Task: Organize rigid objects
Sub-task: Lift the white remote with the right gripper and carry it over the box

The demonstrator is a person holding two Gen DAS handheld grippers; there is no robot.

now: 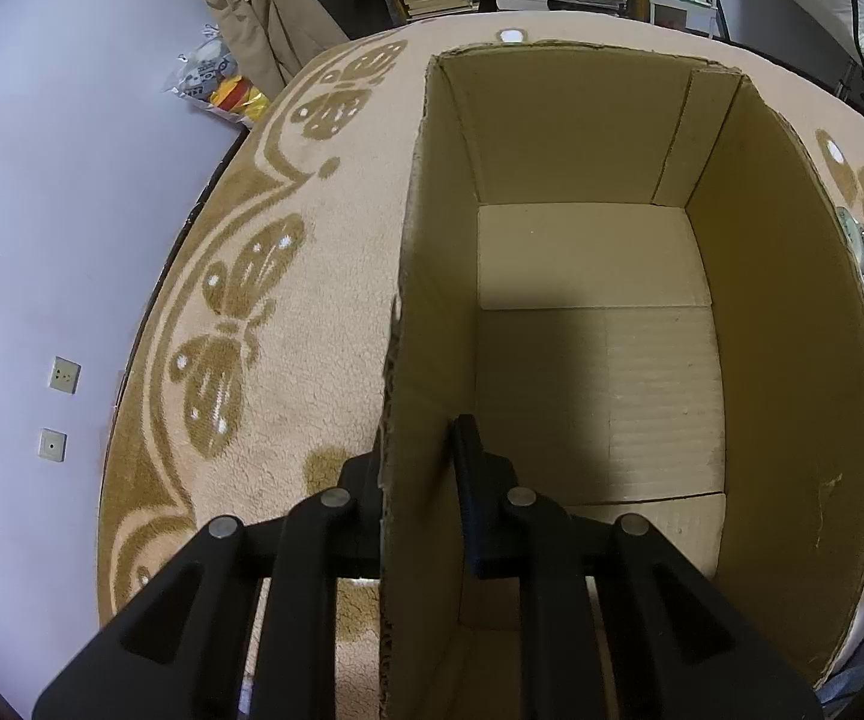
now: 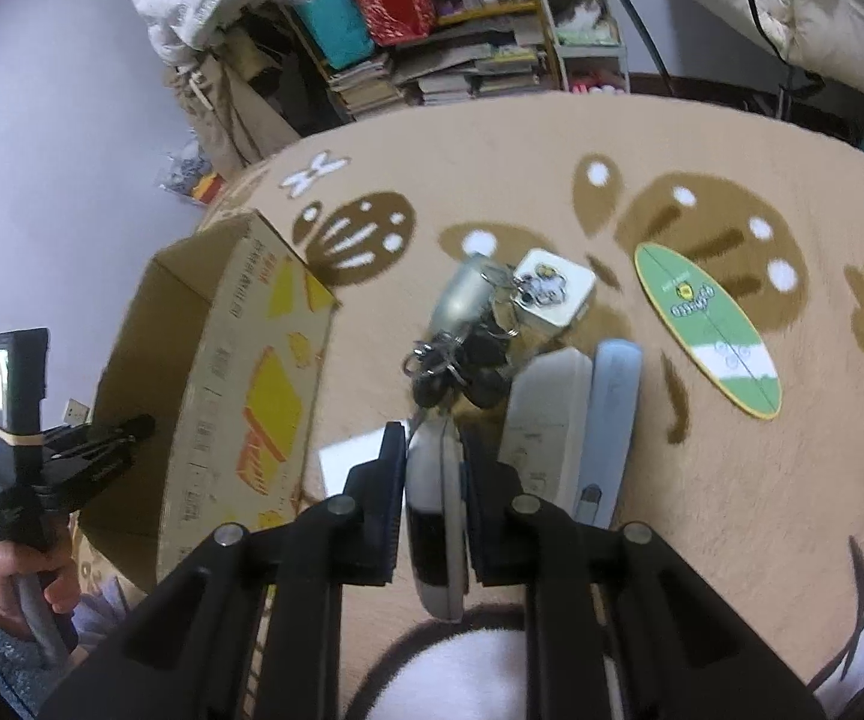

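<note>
Nearest in the right wrist view, a slim white-and-grey remote-like device [image 2: 435, 516] is clamped between the fingers of the right gripper [image 2: 434, 480]. Its long axis runs along the fingers and points away toward the bunch of keys [image 2: 456, 366]. Whether it is lifted off the butterfly-patterned carpet [image 2: 732, 480] cannot be told. The cardboard box [image 2: 240, 384] lies to the left of this gripper and close by, so a leftward carry is judged to be needed. In the left wrist view, the left gripper [image 1: 417, 480] is closed on the box's near-left wall, one finger outside and one inside. The box floor [image 1: 600, 372] shows no contents. Farther off, a white stapler-like case [image 2: 543, 414], a blue one [image 2: 612, 420], a small square tin [image 2: 552, 294] and a green oval board [image 2: 711, 330] lie on the carpet.
</note>
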